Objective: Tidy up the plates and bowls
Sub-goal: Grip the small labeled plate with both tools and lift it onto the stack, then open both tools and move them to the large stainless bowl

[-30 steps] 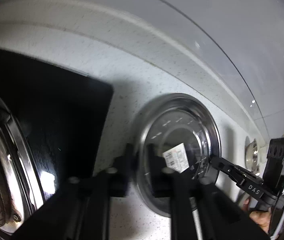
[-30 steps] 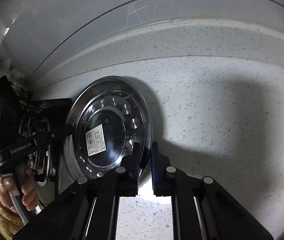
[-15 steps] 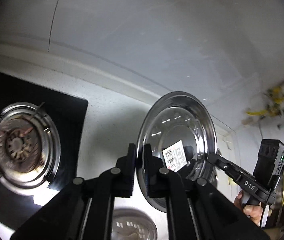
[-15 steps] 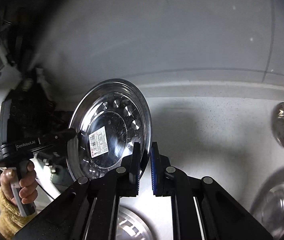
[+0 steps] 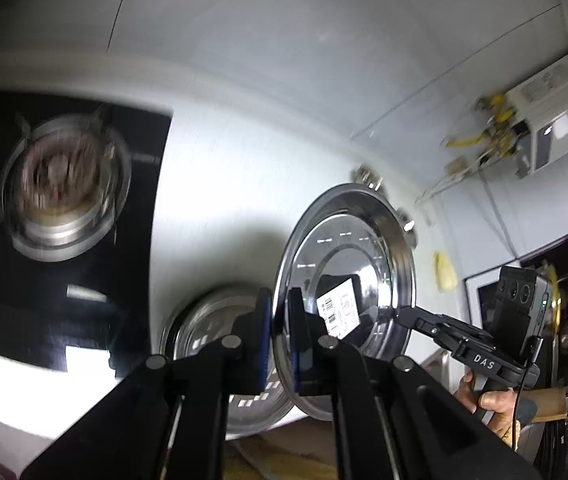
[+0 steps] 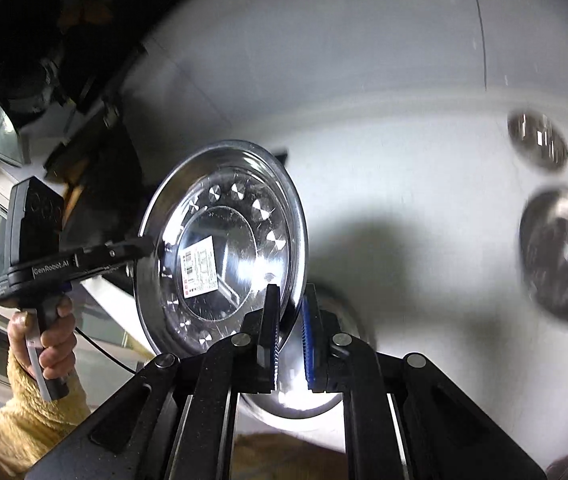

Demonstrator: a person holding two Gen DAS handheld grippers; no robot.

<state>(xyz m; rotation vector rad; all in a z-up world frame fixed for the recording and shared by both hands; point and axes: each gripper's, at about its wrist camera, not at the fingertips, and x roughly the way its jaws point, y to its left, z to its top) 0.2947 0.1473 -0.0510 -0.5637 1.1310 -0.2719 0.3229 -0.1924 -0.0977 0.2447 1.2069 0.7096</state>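
Note:
A steel plate (image 5: 364,264) with a white barcode sticker hangs in the air above the counter, standing on edge. My left gripper (image 5: 280,340) is shut on its near rim, and my right gripper (image 6: 290,340) is shut on the opposite rim of the same steel plate (image 6: 224,256). In each wrist view the other gripper shows at the plate's far edge. Below the lifted plate a second steel plate (image 5: 212,344) lies flat on the white counter; in the right wrist view this second plate (image 6: 296,404) shows under my fingers.
A black gas hob with a round burner (image 5: 64,184) lies to the left. Several steel bowls (image 6: 564,252) sit on the white speckled counter (image 6: 404,200) at the right. A wall-mounted unit with yellow fittings (image 5: 524,120) and a dark opening (image 5: 564,304) are at the far right.
Both grippers have lifted the plate off the counter and carried it up and sideways. The hob burner, a second plate below and the bowls have come into view.

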